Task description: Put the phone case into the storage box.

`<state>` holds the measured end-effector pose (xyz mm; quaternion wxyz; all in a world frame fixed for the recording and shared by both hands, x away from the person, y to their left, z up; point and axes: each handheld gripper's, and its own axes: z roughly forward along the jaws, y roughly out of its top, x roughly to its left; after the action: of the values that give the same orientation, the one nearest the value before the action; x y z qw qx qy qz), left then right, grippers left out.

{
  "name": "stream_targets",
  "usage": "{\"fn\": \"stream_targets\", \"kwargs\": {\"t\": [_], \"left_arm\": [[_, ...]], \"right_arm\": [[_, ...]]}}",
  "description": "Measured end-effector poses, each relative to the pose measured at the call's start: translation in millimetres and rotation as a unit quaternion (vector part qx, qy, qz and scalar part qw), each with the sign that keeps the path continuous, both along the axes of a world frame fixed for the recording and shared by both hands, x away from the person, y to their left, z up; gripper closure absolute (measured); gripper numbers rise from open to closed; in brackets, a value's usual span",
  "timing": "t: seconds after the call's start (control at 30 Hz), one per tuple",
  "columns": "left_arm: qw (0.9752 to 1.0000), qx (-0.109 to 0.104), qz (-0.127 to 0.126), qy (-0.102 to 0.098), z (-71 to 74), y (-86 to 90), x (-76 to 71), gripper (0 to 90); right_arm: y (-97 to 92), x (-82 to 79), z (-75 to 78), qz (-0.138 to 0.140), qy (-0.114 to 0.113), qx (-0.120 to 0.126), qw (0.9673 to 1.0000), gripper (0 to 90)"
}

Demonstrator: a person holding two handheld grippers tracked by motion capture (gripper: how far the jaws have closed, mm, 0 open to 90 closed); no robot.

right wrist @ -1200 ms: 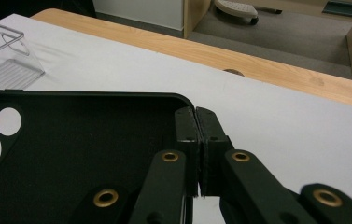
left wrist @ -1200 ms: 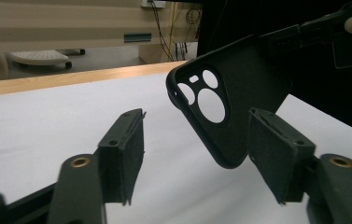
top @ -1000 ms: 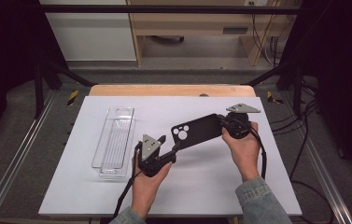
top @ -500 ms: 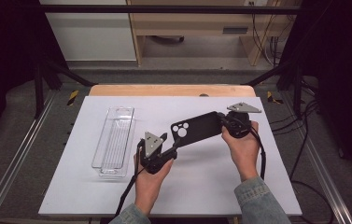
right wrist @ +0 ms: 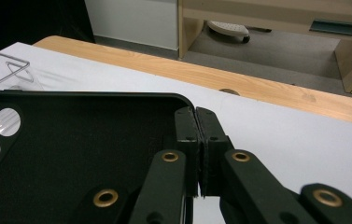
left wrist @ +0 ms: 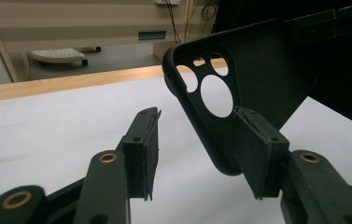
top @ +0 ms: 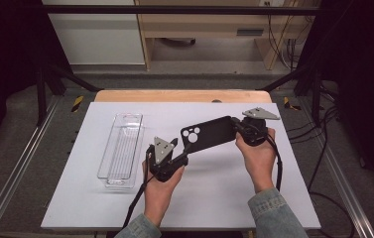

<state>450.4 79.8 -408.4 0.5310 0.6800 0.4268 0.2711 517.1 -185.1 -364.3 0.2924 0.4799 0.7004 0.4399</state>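
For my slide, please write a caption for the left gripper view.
Left gripper, jaws just closing, straddles the camera-cutout corner of a black phone case above the white table.

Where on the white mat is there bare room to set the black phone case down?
Free: the white mat between the two forearms, and the far strip between the clear tray and the wooden edge. Crowded: the middle, where both tongs meet the phone case, and the left side by the tray.

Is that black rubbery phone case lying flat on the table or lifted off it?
Lifted: the black phone case hangs tilted above the white table, its edge pinched by the right gripper.
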Motion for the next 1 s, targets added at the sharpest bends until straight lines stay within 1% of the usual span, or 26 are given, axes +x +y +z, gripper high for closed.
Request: {"fn": "stream_targets", "kwargs": {"t": [0.33,0.4,0.53,1.0], "left_arm": [[1.0,0.003,0.002,-0.001,3.0,-2.1,1.6,54.4],[1.0,0.002,0.003,0.0,2.9,-2.7,1.9,56.8],[1.0,0.001,0.006,-0.002,3.1,-2.2,2.0,58.5],[1.0,-0.005,0.004,0.002,3.8,-1.8,1.5,64.8]], "right_arm": [[1.2,-1.8,2.3,-0.001,-0.007,0.003,1.0,89.3],[1.7,-2.2,2.6,-0.001,-0.008,0.004,1.0,89.3],[2.3,-2.8,3.2,-0.002,-0.009,0.004,0.9999,89.3],[3.0,-3.0,1.9,-0.004,-0.01,0.004,0.9999,89.3]]}}
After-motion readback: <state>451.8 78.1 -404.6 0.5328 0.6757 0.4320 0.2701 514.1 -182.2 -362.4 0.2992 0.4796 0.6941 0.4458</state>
